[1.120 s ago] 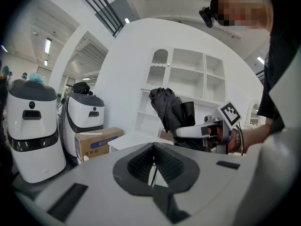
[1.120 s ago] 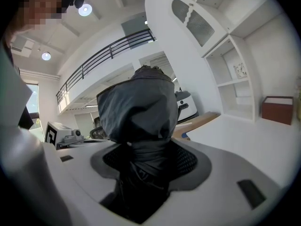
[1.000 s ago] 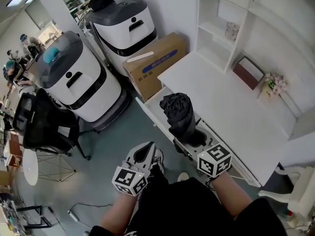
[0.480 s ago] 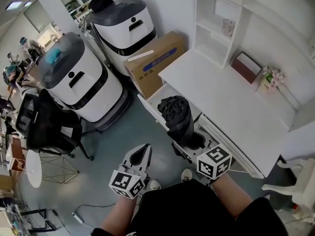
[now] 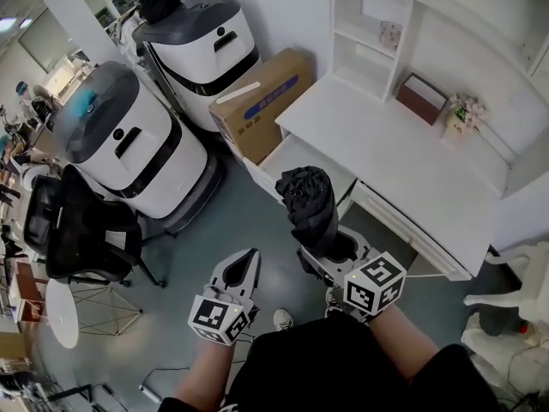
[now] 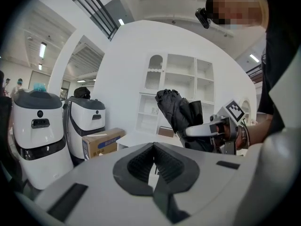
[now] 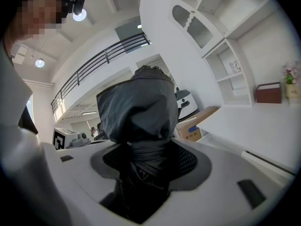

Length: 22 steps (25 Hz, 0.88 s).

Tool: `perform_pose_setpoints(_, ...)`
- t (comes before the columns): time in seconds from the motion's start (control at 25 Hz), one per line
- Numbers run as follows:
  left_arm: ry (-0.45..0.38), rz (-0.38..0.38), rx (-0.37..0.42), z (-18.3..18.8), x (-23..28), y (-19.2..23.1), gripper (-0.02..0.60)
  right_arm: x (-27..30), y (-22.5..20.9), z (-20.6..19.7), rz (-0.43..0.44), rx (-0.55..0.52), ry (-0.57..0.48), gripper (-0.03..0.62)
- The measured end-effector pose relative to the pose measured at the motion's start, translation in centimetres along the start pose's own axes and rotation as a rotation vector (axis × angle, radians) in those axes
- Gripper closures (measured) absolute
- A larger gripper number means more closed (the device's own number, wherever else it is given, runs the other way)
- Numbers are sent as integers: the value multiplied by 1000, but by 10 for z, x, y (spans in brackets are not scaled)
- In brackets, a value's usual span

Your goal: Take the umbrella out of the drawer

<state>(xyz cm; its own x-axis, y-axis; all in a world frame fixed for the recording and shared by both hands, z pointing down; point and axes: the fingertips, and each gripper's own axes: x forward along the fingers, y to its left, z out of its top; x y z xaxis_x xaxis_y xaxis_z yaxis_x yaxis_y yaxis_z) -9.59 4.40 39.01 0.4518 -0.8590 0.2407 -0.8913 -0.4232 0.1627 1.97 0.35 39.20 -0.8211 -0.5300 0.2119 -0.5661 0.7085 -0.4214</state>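
Right gripper [image 5: 333,249] clenched on folded black umbrella [image 5: 309,202], held upright, clear of open drawer [image 5: 260,175]; left gripper [image 5: 243,269] jaws together, empty

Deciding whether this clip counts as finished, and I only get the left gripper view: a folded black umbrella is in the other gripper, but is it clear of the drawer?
Observer: Yes. The head view shows the umbrella held upright, above and in front of the open drawer, not lying inside it.
Operator: How is it gripped?
Observer: The right gripper view shows the right gripper shut on the umbrella's narrow bundled end, with fabric filling the gap.
Operator: Where is my left gripper?
Observer: In the head view the left gripper hangs over the grey floor, left of the umbrella, touching nothing.
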Motion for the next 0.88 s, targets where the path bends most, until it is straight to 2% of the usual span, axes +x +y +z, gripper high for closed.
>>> perform_pose_setpoints(0.56, 21, -181, 3, -25, -58, -15, 578, -17, 79, -48, -104, 36, -37, 345)
perform_pose_setpoints(0.88, 45, -243, 19, -44, -90, -20, 578, -26, 113, -76, -133, 94, -72, 345)
